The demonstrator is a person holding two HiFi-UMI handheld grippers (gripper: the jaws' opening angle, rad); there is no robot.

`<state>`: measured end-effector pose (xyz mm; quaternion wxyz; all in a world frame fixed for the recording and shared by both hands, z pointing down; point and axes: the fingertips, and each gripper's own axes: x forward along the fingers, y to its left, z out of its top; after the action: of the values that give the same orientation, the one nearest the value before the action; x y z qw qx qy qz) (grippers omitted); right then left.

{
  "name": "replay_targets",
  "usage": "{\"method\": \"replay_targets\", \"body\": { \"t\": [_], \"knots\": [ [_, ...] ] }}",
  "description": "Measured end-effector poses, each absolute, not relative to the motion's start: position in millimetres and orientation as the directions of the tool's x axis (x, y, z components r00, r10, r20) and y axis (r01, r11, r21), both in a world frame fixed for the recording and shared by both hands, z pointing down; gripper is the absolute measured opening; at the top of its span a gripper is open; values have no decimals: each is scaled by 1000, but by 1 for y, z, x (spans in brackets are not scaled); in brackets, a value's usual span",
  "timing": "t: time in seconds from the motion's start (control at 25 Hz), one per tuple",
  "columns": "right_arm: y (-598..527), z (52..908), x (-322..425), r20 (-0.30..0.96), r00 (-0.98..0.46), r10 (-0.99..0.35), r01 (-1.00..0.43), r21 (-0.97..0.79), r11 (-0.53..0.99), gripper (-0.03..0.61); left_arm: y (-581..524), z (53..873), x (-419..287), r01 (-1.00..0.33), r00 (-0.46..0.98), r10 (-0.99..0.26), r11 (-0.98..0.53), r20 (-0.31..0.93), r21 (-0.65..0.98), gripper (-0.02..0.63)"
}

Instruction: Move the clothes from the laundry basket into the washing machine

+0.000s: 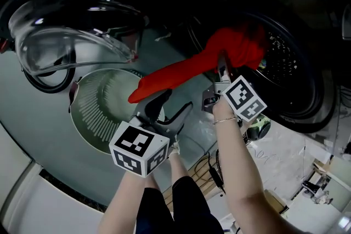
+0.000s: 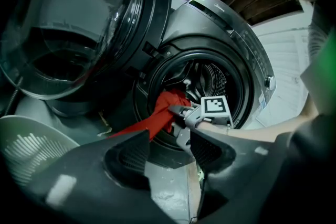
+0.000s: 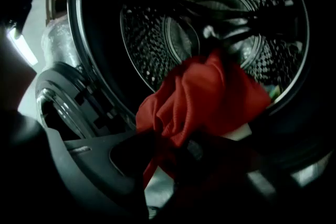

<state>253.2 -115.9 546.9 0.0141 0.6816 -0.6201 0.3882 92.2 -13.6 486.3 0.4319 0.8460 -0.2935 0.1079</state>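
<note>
A red garment hangs half inside the washing machine's drum. Its tail stretches left over the pale green laundry basket. At the drum mouth my right gripper is shut on this cloth. In the right gripper view the red garment bunches between the dark jaws, with the perforated drum behind. My left gripper hovers above the basket's edge, open and empty. The left gripper view shows the red garment draped over the drum's rim, the right gripper on it, and the basket at lower left.
The machine's round glass door stands swung open at the left, above the basket. Cables lie on the floor below the drum. Small clutter sits on the floor at the lower right.
</note>
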Motion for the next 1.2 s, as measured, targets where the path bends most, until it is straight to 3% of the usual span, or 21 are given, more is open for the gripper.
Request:
{"method": "replay_targets", "body": {
  "t": [0.2, 0.4, 0.64, 0.68, 0.8, 0.88, 1.2],
  "knots": [
    [-144, 479, 288, 377, 49, -925, -895, -395, -209, 112, -13, 480, 96, -581, 810, -403, -460, 426, 671, 239],
    [-171, 443, 334, 286, 197, -938, -879, -372, -298, 120, -15, 474, 99, -573, 816, -405, -473, 413, 669, 239],
    [-172, 477, 354, 420, 242, -875, -856, -332, -397, 169, -13, 478, 97, -568, 820, -394, -476, 415, 671, 239],
    [-169, 487, 355, 448, 237, -862, -845, -343, -410, 212, -12, 479, 96, -569, 820, -393, -475, 417, 671, 239],
    [-158, 512, 350, 526, 196, -828, -808, -392, -441, 433, -11, 481, 93, -573, 817, -397, -469, 419, 672, 237],
    [-149, 517, 343, 545, 174, -821, -803, -403, -438, 466, -10, 481, 92, -573, 816, -400, -467, 417, 673, 236],
    [-106, 550, 271, 609, 27, -793, -832, -426, -356, 460, -11, 486, 93, -577, 813, -403, -456, 421, 677, 236]
  ]
}}
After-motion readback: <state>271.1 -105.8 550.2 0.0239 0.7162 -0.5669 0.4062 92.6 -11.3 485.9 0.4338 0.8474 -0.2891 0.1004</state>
